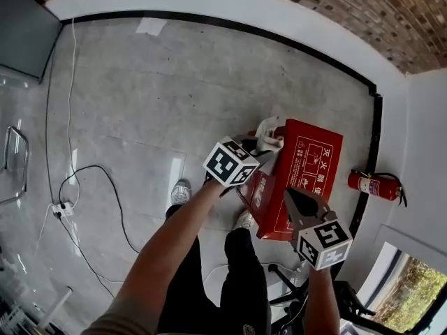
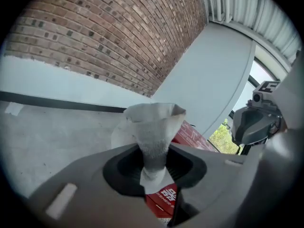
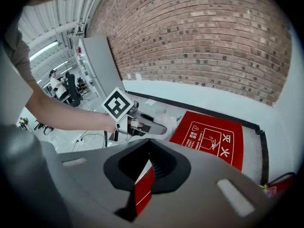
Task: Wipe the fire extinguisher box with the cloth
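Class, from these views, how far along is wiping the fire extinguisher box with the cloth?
Done: the left gripper is shut on the cloth, the right gripper on the fire extinguisher box. In hand: cloth by the box's corner. Left: wiping its surfaces.

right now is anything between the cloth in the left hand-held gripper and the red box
Nothing visible does. The cloth, pinched in the left hand-held gripper, is right at a corner of the fire extinguisher box. The right hand-held gripper clamps a red edge of the box, clear of the cloth.
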`<control>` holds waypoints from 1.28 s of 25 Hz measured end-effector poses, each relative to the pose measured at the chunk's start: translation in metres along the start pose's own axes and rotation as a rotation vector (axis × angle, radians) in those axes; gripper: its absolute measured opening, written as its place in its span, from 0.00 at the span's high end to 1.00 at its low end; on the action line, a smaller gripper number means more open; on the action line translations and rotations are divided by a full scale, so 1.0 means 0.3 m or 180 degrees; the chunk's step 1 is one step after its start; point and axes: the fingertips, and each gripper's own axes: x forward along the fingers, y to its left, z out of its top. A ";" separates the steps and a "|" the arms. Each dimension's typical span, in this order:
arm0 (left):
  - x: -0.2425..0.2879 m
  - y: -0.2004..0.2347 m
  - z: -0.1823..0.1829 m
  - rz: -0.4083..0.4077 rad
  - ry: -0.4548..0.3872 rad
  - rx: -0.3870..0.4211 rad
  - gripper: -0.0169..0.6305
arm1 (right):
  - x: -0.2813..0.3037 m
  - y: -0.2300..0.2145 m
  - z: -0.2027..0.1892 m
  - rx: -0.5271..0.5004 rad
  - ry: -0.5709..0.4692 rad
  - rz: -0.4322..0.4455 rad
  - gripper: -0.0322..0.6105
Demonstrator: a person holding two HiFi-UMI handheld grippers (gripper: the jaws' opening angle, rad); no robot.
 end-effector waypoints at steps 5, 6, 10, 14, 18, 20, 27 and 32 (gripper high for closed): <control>0.125 0.081 -0.010 -0.0197 0.0025 -0.0082 0.80 | 0.051 -0.055 0.030 0.0235 -0.0046 -0.0314 0.91; 0.148 0.094 -0.029 -0.0205 0.0087 -0.0012 0.80 | 0.064 -0.047 0.037 0.0307 -0.0081 -0.0339 0.91; 0.221 0.131 -0.098 -0.0277 0.0272 0.0262 0.80 | 0.160 0.082 0.058 0.0581 -0.0205 -0.0223 0.91; 0.284 0.196 -0.156 -0.0292 0.0366 0.0354 0.80 | 0.261 0.233 0.002 0.0806 -0.0088 -0.0198 0.91; 0.356 0.282 -0.286 -0.0288 0.0461 0.0359 0.80 | 0.380 0.329 -0.166 0.1008 -0.0090 -0.0310 0.91; 0.398 0.320 -0.358 -0.0325 0.0493 0.0404 0.80 | 0.449 0.365 -0.253 0.1060 -0.0090 -0.0311 0.91; 0.560 0.510 -0.621 -0.0328 0.0610 0.0730 0.80 | 0.676 0.330 -0.650 0.1275 -0.0051 -0.0491 0.91; 0.676 0.646 -0.844 -0.0278 0.0932 0.0994 0.80 | 0.805 0.301 -0.865 0.1275 -0.0092 -0.0452 0.91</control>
